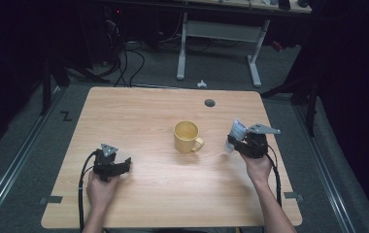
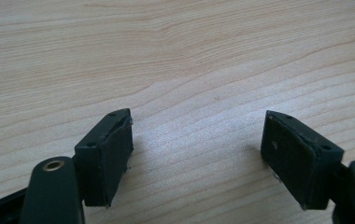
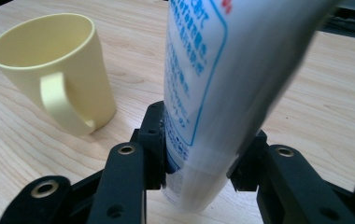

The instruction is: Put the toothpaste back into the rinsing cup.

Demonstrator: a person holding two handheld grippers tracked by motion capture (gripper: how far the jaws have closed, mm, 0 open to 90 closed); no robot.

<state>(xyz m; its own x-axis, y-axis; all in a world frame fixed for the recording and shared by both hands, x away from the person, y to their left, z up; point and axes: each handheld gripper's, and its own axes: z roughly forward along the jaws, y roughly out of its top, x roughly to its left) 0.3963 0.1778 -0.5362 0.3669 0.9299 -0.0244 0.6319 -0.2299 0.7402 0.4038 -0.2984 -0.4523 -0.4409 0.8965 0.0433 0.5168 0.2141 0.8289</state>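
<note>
A pale yellow mug (image 1: 187, 136) stands upright near the table's middle, handle toward the right front; it is also at the upper left of the right gripper view (image 3: 54, 70). My right gripper (image 1: 236, 141) is shut on a white tube with blue print (image 1: 236, 131), held just above the table to the right of the mug. In the right gripper view the tube (image 3: 222, 93) rises between the jaws, which press its lower part. My left gripper (image 1: 124, 165) rests low at the table's left front, open, with bare wood between its pads (image 2: 108, 154).
The wooden table (image 1: 139, 111) has a round grey cable hole (image 1: 209, 103) at the back. Beyond the far edge stand a white desk frame (image 1: 221, 39) and cables on the floor. Dark surroundings flank both sides.
</note>
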